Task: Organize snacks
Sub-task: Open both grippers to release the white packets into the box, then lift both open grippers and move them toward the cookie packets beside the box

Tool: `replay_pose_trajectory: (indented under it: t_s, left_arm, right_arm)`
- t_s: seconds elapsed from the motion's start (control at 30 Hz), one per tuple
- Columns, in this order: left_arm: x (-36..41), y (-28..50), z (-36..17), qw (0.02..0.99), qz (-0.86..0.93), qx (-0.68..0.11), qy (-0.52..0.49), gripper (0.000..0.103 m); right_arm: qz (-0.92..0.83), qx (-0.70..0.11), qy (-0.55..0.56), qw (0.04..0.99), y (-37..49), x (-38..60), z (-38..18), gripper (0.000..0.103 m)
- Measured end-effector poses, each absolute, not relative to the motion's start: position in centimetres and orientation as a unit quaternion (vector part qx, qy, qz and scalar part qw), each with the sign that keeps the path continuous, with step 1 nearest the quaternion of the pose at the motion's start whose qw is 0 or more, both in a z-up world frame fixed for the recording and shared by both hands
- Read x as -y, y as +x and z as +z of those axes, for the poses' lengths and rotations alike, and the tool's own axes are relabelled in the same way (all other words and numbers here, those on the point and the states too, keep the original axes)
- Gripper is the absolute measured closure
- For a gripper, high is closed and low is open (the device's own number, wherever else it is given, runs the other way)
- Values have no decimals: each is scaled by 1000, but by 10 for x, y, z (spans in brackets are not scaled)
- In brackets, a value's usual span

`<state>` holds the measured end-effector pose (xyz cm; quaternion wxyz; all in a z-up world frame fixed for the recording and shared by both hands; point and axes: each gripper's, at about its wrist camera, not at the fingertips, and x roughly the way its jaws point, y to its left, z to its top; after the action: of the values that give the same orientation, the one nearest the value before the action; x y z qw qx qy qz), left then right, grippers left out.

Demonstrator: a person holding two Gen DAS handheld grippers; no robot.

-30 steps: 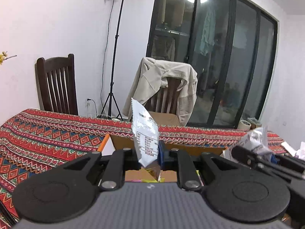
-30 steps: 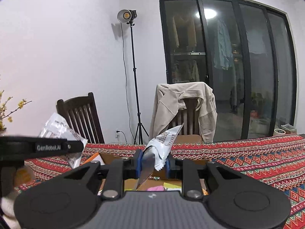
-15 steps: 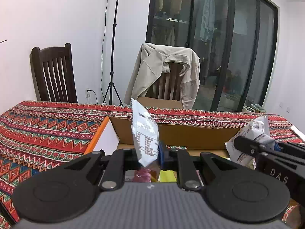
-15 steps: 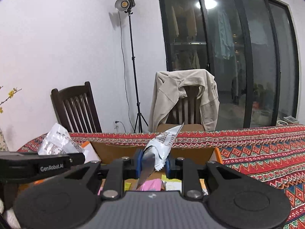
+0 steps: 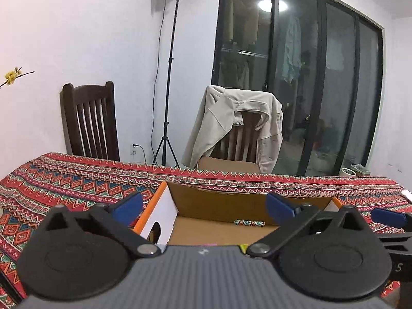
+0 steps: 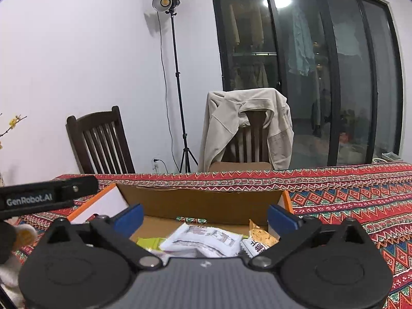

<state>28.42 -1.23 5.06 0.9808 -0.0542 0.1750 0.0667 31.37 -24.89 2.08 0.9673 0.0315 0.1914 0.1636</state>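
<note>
An open cardboard box (image 5: pixel 219 207) with orange-edged flaps sits on the patterned tablecloth; it also shows in the right wrist view (image 6: pixel 206 203). My left gripper (image 5: pixel 203 204) is open and empty above the box. My right gripper (image 6: pixel 204 216) is open and empty above the box too. Inside the box lie a white snack packet (image 6: pixel 206 239), an orange snack packet (image 6: pixel 261 235) and a green one (image 6: pixel 149 243). The right gripper's blue fingertip (image 5: pixel 388 217) shows at the right of the left wrist view. The left gripper's arm (image 6: pixel 46 197) shows at the left of the right wrist view.
The table wears a red patterned cloth (image 5: pixel 77 180). Behind it stand a dark wooden chair (image 5: pixel 90 123), a chair draped with a beige jacket (image 5: pixel 237 128) and a light stand (image 5: pixel 167 77). Dark glass doors (image 5: pixel 309 90) fill the back right.
Both grippers opened and let go of their white snack packets, which dropped into the box. Both views tilted up slightly.
</note>
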Motion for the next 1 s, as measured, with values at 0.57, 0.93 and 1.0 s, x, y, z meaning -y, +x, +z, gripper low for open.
replay_pose_trajectory:
  t_s: [0.57,0.93,1.0]
  left_arm:
    - [8,248,87,979,51,-173,-93,0]
    - [-8,207,94,972,28,-212,-100,0]
    - [-12,197,85,970,36,-225,-86,0]
  right_arm:
    - [145,-173,22,974,284,259,49,0]
    - [144,-176,-19,974,233,270,54,0]
    - [143,-180,-21,973,222,274,52,0]
